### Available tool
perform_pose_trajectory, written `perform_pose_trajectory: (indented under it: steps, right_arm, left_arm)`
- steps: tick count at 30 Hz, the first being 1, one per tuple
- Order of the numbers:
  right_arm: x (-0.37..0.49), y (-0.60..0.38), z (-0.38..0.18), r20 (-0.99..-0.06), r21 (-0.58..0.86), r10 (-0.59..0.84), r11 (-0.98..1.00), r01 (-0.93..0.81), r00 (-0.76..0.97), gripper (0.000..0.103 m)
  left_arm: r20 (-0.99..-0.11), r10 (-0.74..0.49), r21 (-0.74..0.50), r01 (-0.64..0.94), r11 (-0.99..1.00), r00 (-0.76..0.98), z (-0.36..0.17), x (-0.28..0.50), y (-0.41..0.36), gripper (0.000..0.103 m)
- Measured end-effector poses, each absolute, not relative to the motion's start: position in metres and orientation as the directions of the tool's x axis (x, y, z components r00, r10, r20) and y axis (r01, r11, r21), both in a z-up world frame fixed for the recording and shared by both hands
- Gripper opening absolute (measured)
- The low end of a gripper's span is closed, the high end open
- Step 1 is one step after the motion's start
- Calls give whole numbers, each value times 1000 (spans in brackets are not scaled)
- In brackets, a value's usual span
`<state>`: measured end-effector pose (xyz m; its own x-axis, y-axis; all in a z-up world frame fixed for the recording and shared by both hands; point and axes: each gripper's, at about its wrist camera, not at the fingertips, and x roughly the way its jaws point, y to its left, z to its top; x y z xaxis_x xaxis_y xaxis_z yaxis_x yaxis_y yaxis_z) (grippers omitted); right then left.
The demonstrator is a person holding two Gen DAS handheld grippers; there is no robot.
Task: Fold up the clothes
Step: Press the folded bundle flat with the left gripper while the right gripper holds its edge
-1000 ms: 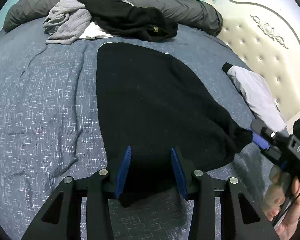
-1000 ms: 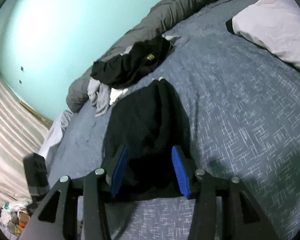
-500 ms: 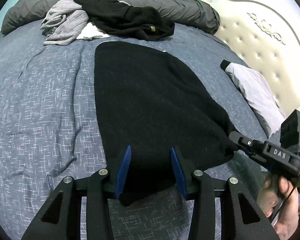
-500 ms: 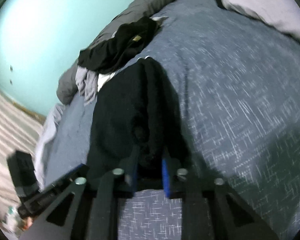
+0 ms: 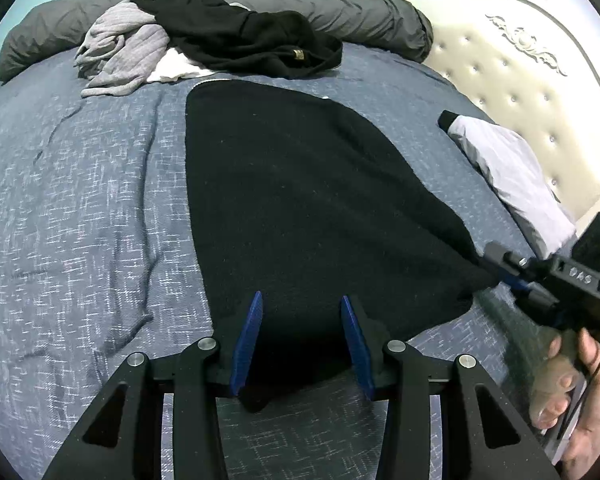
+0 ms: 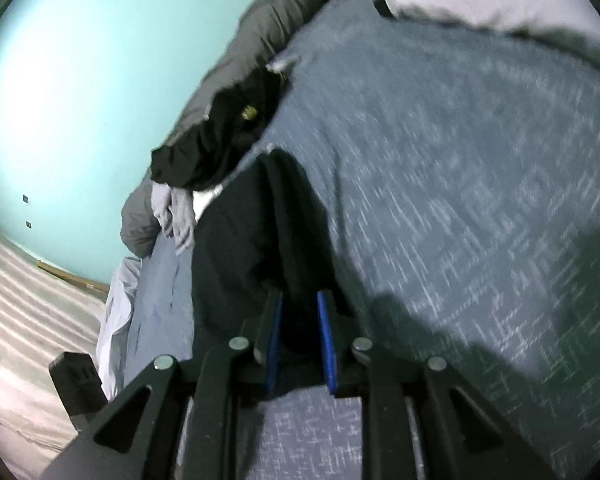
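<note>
A black garment (image 5: 300,200) lies spread on the blue bedspread (image 5: 80,220). My left gripper (image 5: 300,336) is open, its blue pads on either side of the garment's near edge, resting on the bed. My right gripper (image 6: 298,320) is shut on the garment's right corner (image 6: 288,240) and lifts it a little off the bed; it also shows in the left wrist view (image 5: 500,268), held by a hand (image 5: 572,392). The cloth hangs in a fold from the right pads.
A pile of black (image 5: 240,36), grey (image 5: 120,52) and white clothes lies at the far side of the bed by a dark grey duvet roll (image 5: 360,12). A pale pillow (image 5: 512,172) and tufted headboard (image 5: 520,80) are at the right.
My right gripper closed on the garment's right corner and raised it slightly. My left gripper stayed open in the same place at the near edge.
</note>
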<state>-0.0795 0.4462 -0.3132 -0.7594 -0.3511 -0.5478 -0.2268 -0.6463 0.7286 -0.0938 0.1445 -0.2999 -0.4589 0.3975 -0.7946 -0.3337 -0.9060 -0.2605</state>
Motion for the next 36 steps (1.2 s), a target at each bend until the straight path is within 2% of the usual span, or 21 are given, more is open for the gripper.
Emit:
perform_pose_trajectory:
  steps: [5,9,12,14,17,22,30,31,33,34,35,36]
  right_arm:
    - [-84,436,-288,-492,684,-338,-720,-117,-802,17]
    - [-101,408,-290,-544,624,-395,-781,-42,-741,17]
    - [-110,400,-307,-617,588,-382,-804,-81,-688,17]
    - [-111,403,-316,-650,571,-351,-811,-129,-674,5]
    - [-110,415,-322,-676,557,-303,-806,-198,-671,1]
    - [-109,423,-332,-730,508,-234,-815,-280,-643,3]
    - [-98,433,-319,-695,542,-233,-792,-282,-681,5]
    - [-96,435,-317,-694,541,-229,-791,-285,-683,6]
    - [-99,434,-315,-698,540,-246,-798,-269,-673,11]
    - [-102,433,-314,-701,540,-259,-801,-257,-665,23]
    - [-105,432,-313,-704,540,-271,-805,-246,-657,41]
    - [-108,431,-312,-707,539,-283,-809,-235,-649,45]
  left_arm:
    - [-803,378,-242,-328,-913,-461,-296,-93,147,45]
    - [-809,368,-232,-326,-917,-458,-295,-94,148,45]
    - [-811,369,-232,-330,-915,-454,-296,-94,149,45]
    - [-811,368,-228,-334,-914,-454,-296,-94,149,45]
    - [-812,369,-226,-341,-913,-452,-296,-94,150,45]
    - [-812,376,-237,-337,-911,-445,-297,-96,149,45]
    - [-814,388,-269,-313,-911,-432,-292,-98,136,46]
    - [-813,390,-276,-303,-912,-433,-291,-99,132,48]
    - [-809,390,-290,-277,-916,-440,-290,-101,121,60]
    - [-808,391,-303,-259,-917,-441,-291,-102,114,62]
    - [-806,394,-318,-240,-917,-441,-292,-104,108,66]
    - [-806,400,-334,-222,-916,-436,-294,-107,102,67]
